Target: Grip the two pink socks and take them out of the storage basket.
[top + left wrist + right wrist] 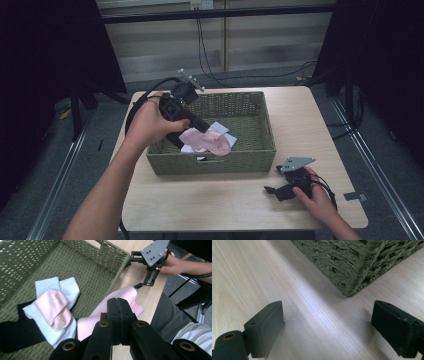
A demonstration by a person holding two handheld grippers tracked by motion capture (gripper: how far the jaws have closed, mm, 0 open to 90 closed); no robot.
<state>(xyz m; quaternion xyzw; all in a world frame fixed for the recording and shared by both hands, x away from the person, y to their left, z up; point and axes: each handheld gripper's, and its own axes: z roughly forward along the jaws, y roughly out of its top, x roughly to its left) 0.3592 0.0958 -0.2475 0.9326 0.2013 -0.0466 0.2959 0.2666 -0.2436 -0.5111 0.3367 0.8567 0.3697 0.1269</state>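
A green woven basket (260,131) stands in the middle of the table. My left gripper (202,127) hangs over its left half, shut on a pink sock (212,141) that dangles above the basket floor. In the left gripper view the jaws are pressed together on the pink sock (125,298). Below lie a folded pink sock (56,308) on white socks (66,287) and a black sock (20,333). My right gripper (274,180) rests open on the table near the basket's front right corner (354,287), nothing between its jaws.
The light wooden table (310,120) has bare room right of the basket and along its front edge. Cables trail on the floor behind. A grey tape patch (354,196) sits at the table's right edge. The person's grey-clad leg (172,320) shows beyond the table edge.
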